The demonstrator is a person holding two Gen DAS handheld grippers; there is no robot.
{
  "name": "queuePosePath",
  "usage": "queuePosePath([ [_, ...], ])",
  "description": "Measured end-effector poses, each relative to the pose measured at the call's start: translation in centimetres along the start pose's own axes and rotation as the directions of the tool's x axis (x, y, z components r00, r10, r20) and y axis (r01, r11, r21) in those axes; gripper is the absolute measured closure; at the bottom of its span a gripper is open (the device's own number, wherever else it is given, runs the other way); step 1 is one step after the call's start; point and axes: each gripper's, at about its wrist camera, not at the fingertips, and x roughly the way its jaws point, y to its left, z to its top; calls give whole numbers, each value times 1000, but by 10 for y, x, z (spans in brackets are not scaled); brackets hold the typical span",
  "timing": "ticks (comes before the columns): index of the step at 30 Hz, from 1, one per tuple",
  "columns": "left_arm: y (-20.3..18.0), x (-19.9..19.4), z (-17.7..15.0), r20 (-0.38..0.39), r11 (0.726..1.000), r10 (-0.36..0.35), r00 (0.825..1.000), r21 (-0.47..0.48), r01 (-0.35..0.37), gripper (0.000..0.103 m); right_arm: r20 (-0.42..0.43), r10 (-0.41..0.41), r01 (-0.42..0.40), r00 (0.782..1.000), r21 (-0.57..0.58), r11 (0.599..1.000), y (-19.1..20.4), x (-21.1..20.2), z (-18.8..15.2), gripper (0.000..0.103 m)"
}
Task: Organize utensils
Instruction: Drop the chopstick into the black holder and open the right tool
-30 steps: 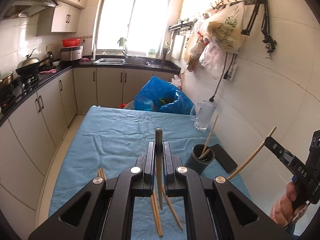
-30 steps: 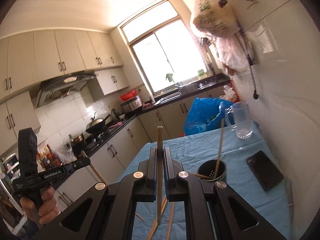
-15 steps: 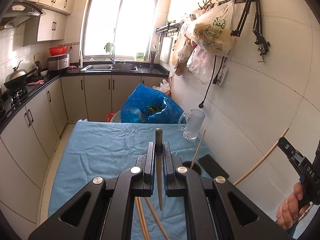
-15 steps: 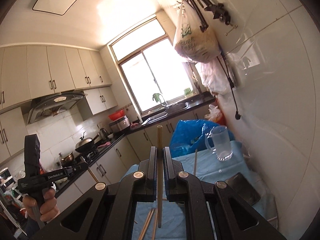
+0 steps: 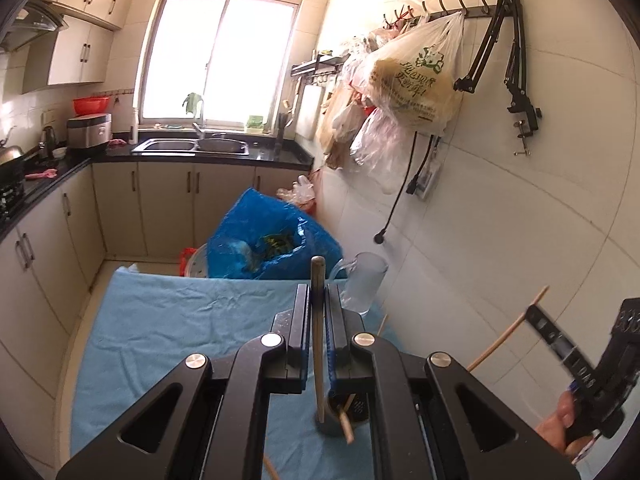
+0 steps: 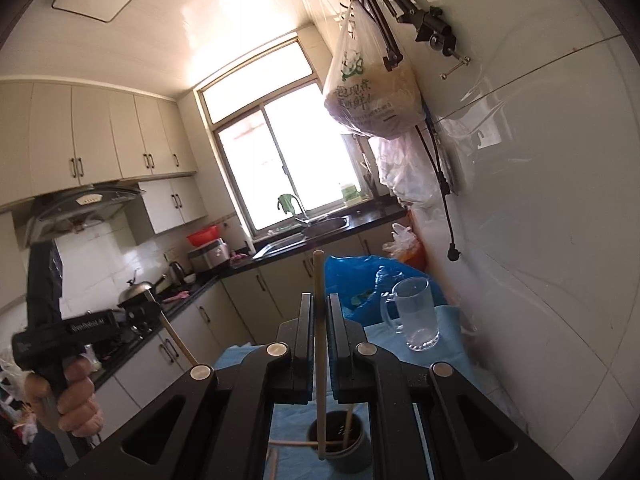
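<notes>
Chopsticks: one dark chopstick (image 5: 317,320) clamped upright between the fingers of the left gripper (image 5: 318,300); one pale chopstick (image 6: 319,340) clamped likewise in the right gripper (image 6: 319,304). Both tips hang over a dark holder (image 6: 340,446) standing on the blue tablecloth (image 5: 180,320). Behind: blue plastic bag (image 5: 272,236), then glass mug (image 6: 416,316), nearer the tiled wall. Gripper bodies hide most of the table; the holder's contents, apparently more sticks, are only partly visible.

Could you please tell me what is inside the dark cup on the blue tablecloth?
The dark cup holds at least two wooden chopsticks leaning on its rim. Its bottom is hidden by its wall and the right gripper.
</notes>
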Motion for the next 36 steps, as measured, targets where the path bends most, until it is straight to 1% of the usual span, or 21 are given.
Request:
queuePosePath([
  [3,-3,17,5,-2,999,-31,1000,-12,31,97,-9,-19,19,1000,-15,1000,-3,19,0,97],
  [6,-8,40,3,-28,999,-51,998,-14,51,97,-41,-30,29,999,-22,999,-8,41,-5,97],
  [11,-11,74,-13,-96,998,-69,993,-13,68,97,-112,-41,37,993,-36,999,-13,75,-21,97],
  [16,-7,99,-31,-161,998,-66,985,-14,65,97,-189,-69,57,979,-66,996,-17,104,-46,97],
  [22,0,113,-46,-218,997,-78,973,-25,74,97,-259,-95,79,961,-74,994,-23,123,-67,96],
  [25,1,116,-50,-232,996,-86,969,-30,82,97,-287,-99,83,953,-66,994,-26,128,-71,95],
  [30,-2,117,-51,-241,996,-86,967,-27,82,97,-309,-102,84,946,-70,994,-27,131,-73,95],
  [32,-3,115,-51,-238,996,-84,968,-29,79,97,-316,-95,77,944,-71,995,-26,129,-73,92],
  [34,-3,111,-49,-231,996,-83,969,-30,79,96,-308,-97,77,946,-77,994,-25,124,-71,84],
  [35,-3,109,-48,-227,996,-85,970,-31,80,95,-302,-98,77,948,-82,994,-23,122,-70,81],
  [36,-3,107,-47,-224,996,-87,971,-33,82,94,-296,-97,74,950,-87,993,-22,118,-69,76],
])
